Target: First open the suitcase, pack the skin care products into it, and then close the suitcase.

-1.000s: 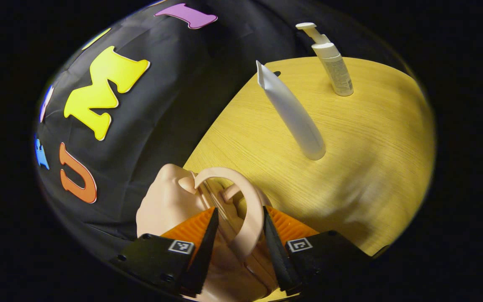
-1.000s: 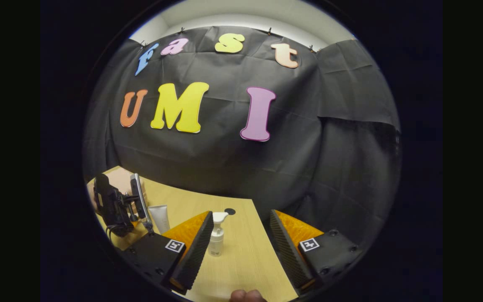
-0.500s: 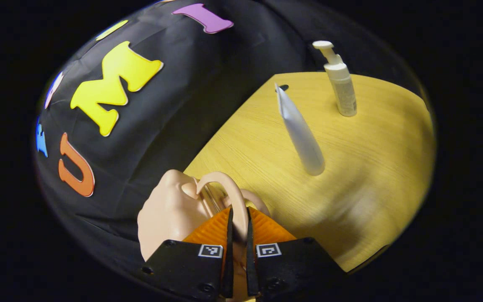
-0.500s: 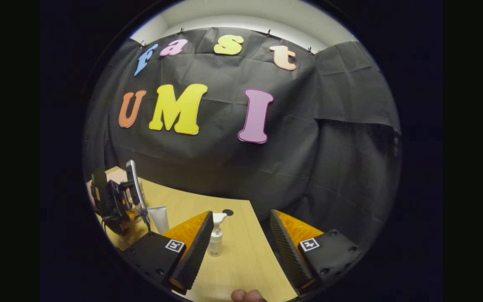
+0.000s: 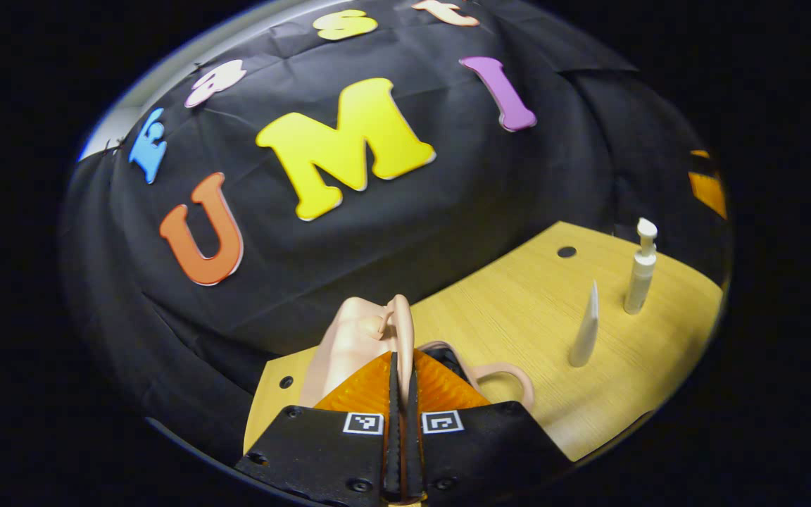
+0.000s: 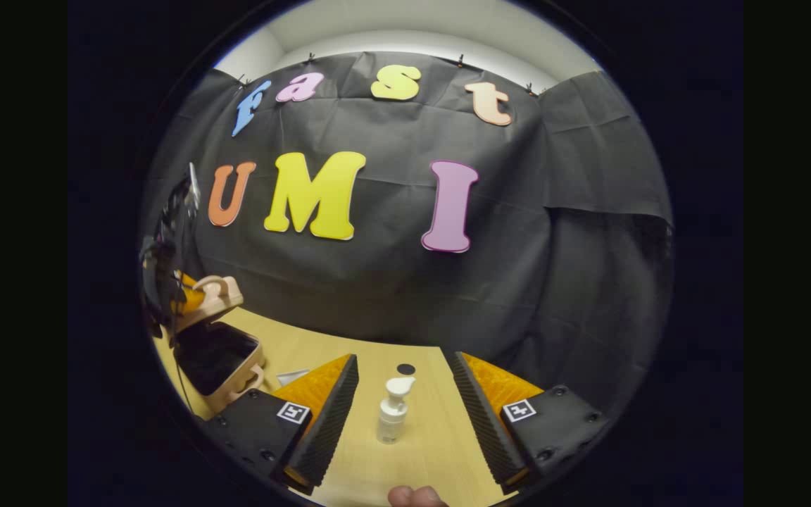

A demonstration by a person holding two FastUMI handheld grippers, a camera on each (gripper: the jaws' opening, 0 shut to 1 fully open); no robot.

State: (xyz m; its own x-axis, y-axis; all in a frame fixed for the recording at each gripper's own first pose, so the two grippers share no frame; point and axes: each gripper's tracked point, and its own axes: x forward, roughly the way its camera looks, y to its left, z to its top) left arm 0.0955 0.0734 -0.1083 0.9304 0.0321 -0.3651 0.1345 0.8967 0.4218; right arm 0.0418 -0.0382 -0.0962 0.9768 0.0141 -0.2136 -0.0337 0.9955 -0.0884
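My left gripper [image 5: 401, 394] has its two fingers pressed together on the thin curved handle [image 5: 401, 331] of the small peach-coloured plastic suitcase [image 6: 219, 352]. In the right gripper view the lid [image 6: 210, 299] is raised at an angle over the dark open base, which sits on the pale wooden table [image 5: 518, 310]. My right gripper [image 6: 405, 415] hangs spread wide and holds nothing.

The skin care products are not yet packed: a white pump bottle [image 6: 393, 412] stands upright on the table, framed between the right fingers but well ahead of them, and a slim white squeeze tube [image 5: 585, 331] stands on its cap just beside it, towards the case.

The risk I see is the lid — my grip is a narrow pinch on a smooth, rounded handle, so if it slips the lid could drop shut. Pulling too hard could drag or tip the light case. The tube also looks tippy; a careless reach for the bottle might knock it over.
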